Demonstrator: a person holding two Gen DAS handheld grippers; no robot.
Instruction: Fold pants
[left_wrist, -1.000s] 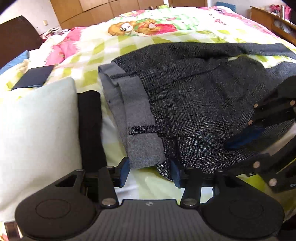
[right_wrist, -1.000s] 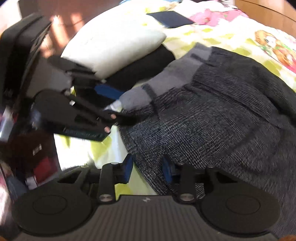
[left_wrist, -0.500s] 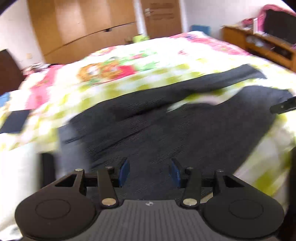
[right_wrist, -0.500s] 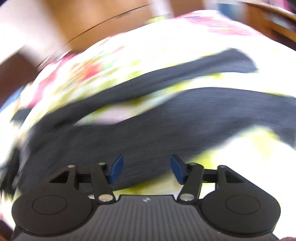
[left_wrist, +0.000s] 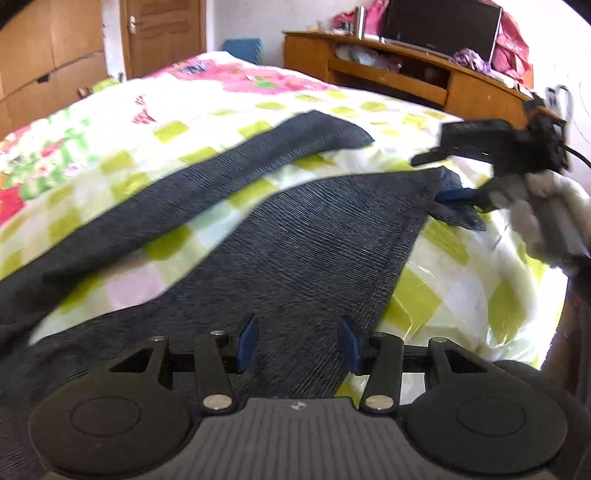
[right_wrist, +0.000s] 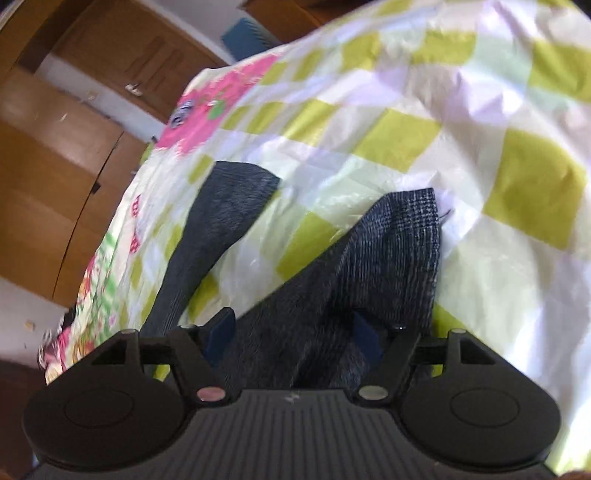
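Dark grey checked pants (left_wrist: 295, 236) lie spread on the bed, the two legs running away and apart. My left gripper (left_wrist: 298, 345) is open, low over the near leg, holding nothing. My right gripper (right_wrist: 293, 334) is open, with the near leg's hem end (right_wrist: 399, 243) lying between its fingers. In the left wrist view the right gripper (left_wrist: 458, 194) sits at the hem of that leg, held by a white-gloved hand. The far leg (right_wrist: 225, 206) lies to the left.
A quilt with green, white and pink checks (left_wrist: 443, 295) covers the bed. A wooden TV bench (left_wrist: 406, 77) stands beyond the bed's foot. Wooden wardrobes and a door (left_wrist: 162, 33) are at the back. The bed's edge is at the right.
Both grippers have swept from the waistband end along the pants to the leg ends. The right gripper now has the near leg's hem between its open fingers.
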